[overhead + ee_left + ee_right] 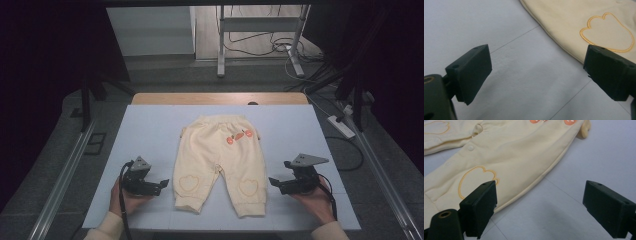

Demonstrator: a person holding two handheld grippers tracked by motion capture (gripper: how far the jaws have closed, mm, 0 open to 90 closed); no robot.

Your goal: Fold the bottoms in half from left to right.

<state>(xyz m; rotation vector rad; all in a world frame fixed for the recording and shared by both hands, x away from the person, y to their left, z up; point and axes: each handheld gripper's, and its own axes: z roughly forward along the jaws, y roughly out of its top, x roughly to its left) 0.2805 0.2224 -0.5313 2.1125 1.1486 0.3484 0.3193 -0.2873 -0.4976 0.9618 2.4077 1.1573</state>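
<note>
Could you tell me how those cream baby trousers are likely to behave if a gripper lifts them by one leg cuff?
The trousers lie flat and thin on the white mat, so they are probably soft knit cloth that would droop and fold rather than hold shape. They look light. With both the left gripper and right gripper open beside the legs, a one-sided lift would likely drag the rest along.

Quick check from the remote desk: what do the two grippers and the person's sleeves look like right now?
Both grippers are black. The left gripper and the right gripper each carry a grey three-cornered plate on top and trail a black cable back past the hand. Their jaws are blocky, matte black, with small round holes in the faces; a brass-coloured ring sits near the base of one. The left sleeve and right sleeve are cream, with ribbed cuffs.
</note>
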